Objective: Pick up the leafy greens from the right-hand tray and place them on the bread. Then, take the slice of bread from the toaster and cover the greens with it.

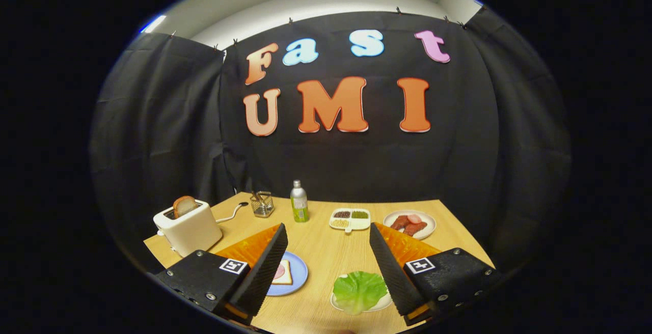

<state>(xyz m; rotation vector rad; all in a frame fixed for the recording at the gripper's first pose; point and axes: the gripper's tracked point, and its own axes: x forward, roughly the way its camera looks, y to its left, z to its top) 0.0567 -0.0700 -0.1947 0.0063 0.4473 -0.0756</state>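
Observation:
A green leaf of lettuce [359, 290] lies on a small white tray [381, 304] on the wooden table, just inside my right finger [391, 268]. A slice of bread [283, 274] with a pink slice of meat on it rests on a blue plate [300, 273], partly hidden behind my left finger [265, 268]. A white toaster [188, 227] stands at the far left with a browned slice of bread [184, 205] sticking up from its slot. My gripper [326, 232] is open, held above the table, with nothing between its fingers.
Beyond the fingers stand a green bottle [299, 201], a glass holder [262, 204], a divided white dish of seeds [350, 219] and a white plate of sausage pieces [410, 223]. The toaster's cord [232, 214] trails right. Black cloth walls close the table's back.

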